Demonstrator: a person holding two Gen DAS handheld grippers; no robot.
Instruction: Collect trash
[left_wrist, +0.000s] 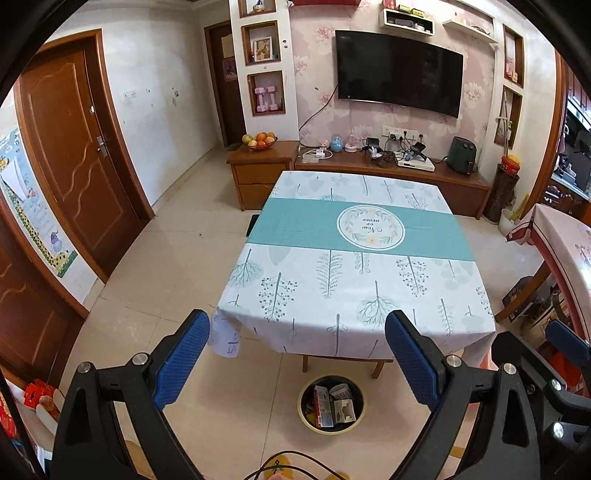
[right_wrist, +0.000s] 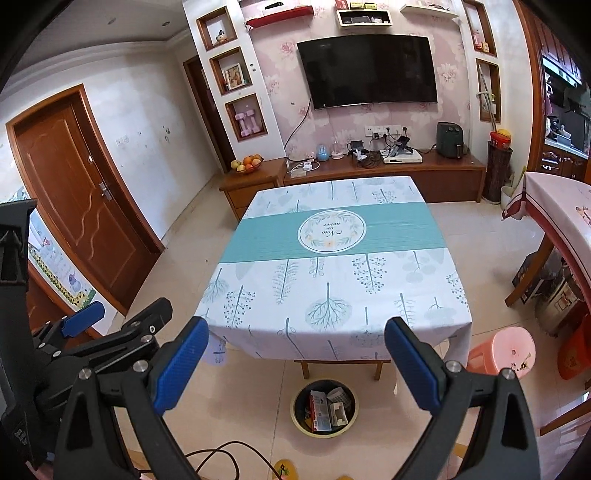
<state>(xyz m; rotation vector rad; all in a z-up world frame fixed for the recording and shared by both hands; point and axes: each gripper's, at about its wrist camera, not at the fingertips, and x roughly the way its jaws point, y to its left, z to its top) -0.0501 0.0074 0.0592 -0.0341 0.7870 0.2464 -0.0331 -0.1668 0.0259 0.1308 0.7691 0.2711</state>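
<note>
A round black bin (left_wrist: 331, 406) with a yellowish rim stands on the floor before the table, holding several cartons and paper scraps (left_wrist: 327, 405); it also shows in the right wrist view as the bin (right_wrist: 324, 408). The table (left_wrist: 354, 280) wears a white leaf-print cloth with a teal band. My left gripper (left_wrist: 297, 326) hangs open above the floor near the table's front edge, nothing between its blue pads. My right gripper (right_wrist: 295, 332) is open too, held beside the left one, which shows at the left as a black frame (right_wrist: 110, 339).
A pink stool (right_wrist: 502, 350) stands right of the table, beside a second covered table (right_wrist: 561, 221). A low wooden TV cabinet (left_wrist: 369, 166) with a fruit bowl (left_wrist: 259, 141) lines the far wall. Brown doors (left_wrist: 74, 166) are at left. A black cable (right_wrist: 221, 458) lies on the tiled floor.
</note>
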